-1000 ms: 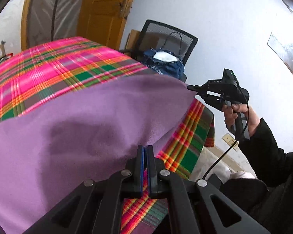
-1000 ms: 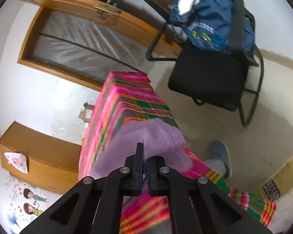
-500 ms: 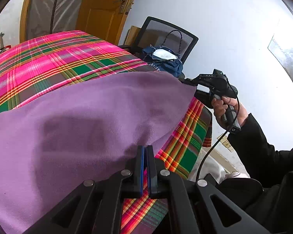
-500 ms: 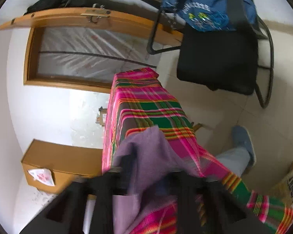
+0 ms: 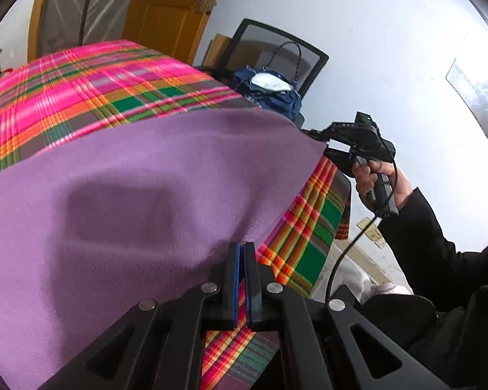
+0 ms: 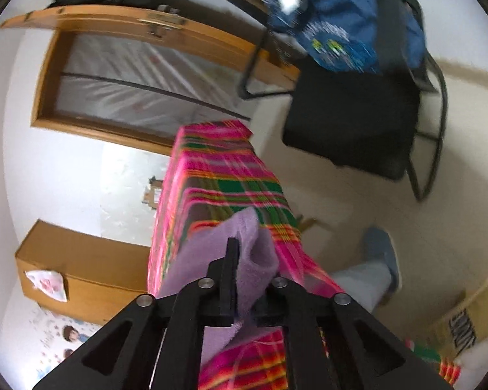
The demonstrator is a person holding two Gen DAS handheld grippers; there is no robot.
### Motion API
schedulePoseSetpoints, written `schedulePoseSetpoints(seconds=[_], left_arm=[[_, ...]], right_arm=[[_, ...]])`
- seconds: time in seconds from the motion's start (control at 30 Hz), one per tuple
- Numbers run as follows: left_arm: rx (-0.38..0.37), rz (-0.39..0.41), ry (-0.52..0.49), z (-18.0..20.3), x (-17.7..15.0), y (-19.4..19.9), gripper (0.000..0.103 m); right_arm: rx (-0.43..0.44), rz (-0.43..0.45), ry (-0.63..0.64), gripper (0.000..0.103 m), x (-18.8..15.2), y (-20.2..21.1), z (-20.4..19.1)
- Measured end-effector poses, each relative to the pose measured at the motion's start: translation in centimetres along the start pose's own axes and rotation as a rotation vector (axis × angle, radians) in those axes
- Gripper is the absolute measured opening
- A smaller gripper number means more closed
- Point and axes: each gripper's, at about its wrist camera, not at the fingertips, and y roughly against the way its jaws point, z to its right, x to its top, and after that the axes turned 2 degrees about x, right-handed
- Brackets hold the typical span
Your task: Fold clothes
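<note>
Purple cloth [image 5: 140, 188], one piece only, lies spread over the plaid-covered bench [image 5: 81, 97]. Its far corner, draped flat a second ago, now bunches between the jaws of the right tool [image 6: 244, 260], which are opening around it. The left tool [image 5: 241, 260] stays pinched narrow at the near edge. Two tools, two corners: a fold looks ready to begin.

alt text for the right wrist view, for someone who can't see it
A corner of the purple cloth bunches between the fingers of the right gripper, whose jaws are opening, above a table under a pink plaid tablecloth. Beyond stand a black chair holding a blue bag, a wooden door and a wooden cabinet; the view is motion-blurred.
</note>
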Motion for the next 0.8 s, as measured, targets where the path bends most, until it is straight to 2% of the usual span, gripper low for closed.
schedulePoseSetpoints(seconds=[0.1,0.2,0.27,0.37,0.47,0.53,0.7,0.8], left_arm=[[-0.017,0.000,-0.010,0.2,-0.1,0.2,0.002],[-0.045,0.022,-0.015,0.3,-0.1,1.1,0.002],[-0.062,0.043,-0.014,0.4,0.0,1.8,0.002],[-0.046,0.081,-0.016,0.4,0.3,3.2,0.002],[-0.008,0.112,0.002,0.2,0.8,4.3,0.002],[0.022,0.115,0.022,-0.2,0.9,4.2,0.003],[0.055,0.063,0.071,-1.2,1.1,2.4,0.003],[0.055,0.046,0.071,-1.2,1.0,1.7,0.003]], right_arm=[[0.002,0.027,-0.033,0.022,0.2,0.7,0.7],[0.057,0.026,-0.066,0.030,0.6,1.2,0.8],[0.083,0.005,-0.067,0.040,1.0,0.9,0.6],[0.066,-0.007,-0.070,0.041,1.7,0.4,0.7],[0.027,0.052,-0.049,0.041,2.8,1.6,1.1],[0.009,0.043,-0.019,0.041,3.5,1.7,1.2],[0.018,-0.134,0.050,0.041,3.5,-1.7,0.8],[0.082,-0.249,0.069,0.042,2.9,-4.2,0.4]])
